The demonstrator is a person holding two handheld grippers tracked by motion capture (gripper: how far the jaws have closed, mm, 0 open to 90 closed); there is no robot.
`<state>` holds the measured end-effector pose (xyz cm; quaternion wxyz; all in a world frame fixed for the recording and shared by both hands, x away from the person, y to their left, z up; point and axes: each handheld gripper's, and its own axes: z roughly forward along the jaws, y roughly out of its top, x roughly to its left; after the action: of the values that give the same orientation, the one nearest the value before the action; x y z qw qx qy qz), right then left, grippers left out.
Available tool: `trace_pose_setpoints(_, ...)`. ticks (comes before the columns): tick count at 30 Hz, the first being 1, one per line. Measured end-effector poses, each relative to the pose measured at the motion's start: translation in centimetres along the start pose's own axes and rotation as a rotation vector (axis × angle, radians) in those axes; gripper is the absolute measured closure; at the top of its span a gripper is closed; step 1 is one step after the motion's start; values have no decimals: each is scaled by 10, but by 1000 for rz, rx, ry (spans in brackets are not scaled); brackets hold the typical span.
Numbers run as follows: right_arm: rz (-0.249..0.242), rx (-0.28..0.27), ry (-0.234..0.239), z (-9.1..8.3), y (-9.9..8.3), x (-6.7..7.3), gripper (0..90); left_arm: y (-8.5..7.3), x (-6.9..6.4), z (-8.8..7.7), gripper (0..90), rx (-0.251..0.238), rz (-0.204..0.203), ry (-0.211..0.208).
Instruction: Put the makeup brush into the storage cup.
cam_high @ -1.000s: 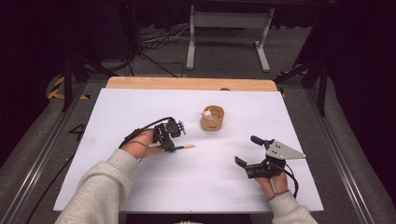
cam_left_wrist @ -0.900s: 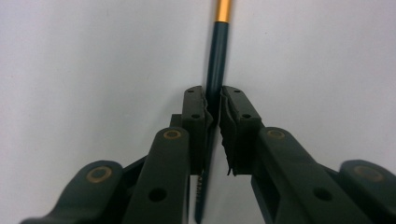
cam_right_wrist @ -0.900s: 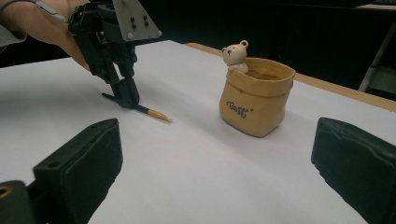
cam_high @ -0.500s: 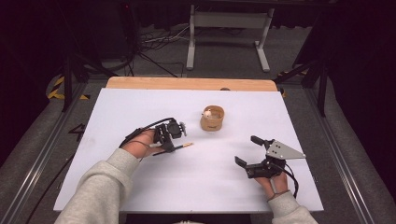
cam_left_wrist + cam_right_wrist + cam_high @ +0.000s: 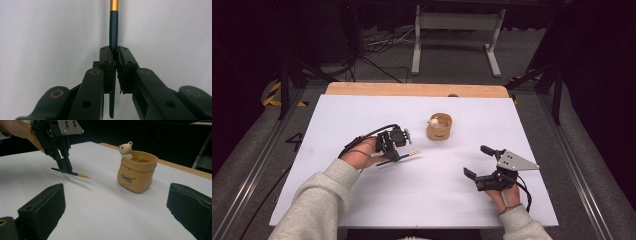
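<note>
Where the left fingers (image 5: pixel 107 62) come together, clamped hard on the dark shaft of the pencil (image 5: pixel 113 32), with no gap beside it. Gripped behind the gold band, so that the gold end juts forward and a short tail of shaft runs back between the pads. Held low and close to level over the white desk (image 5: pixel 362 115), with a thin shadow just beneath; cannot tell whether the tip is touching the surface or just clear of it. Farther out, carried by the left gripper (image 5: pixel 395 158) in a hand at the desk's left middle, pointing towards the tan pot (image 5: pixel 439 129) with the small bear on its rim. Near that pot but apart from it, with bare desk between the gold end and the pot's wall. On the other side, right fingers (image 5: pixel 43 207) spread wide with nothing between them, and the right gripper (image 5: pixel 478 161) resting low at the front right, well apart from pot and pencil. Judged from all this: grasp made, and likely the only step done. Left to do, if meant for the pot: lift, carry across the short gap, tip upright over the rim, let go inside.
</note>
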<state>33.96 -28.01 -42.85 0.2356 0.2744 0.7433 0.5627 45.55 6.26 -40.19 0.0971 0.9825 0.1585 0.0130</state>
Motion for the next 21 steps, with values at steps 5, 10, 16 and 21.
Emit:
trace_pose_setpoints(5,-2,-3,3,1,0,1,21,0,-3,-19,826,-76,7,-7)
trace_pose_setpoints(10,1,-3,2,0,0,0,21,-1,-6,-30,826,-146,-1,-7)
trace_pose_setpoints(16,-1,-2,3,0,0,1,21,-4,-7,-44,827,-237,-12,-18)
trace_pose_setpoints(21,0,-2,1,0,0,1,21,-9,-12,-55,827,-328,8,-17)
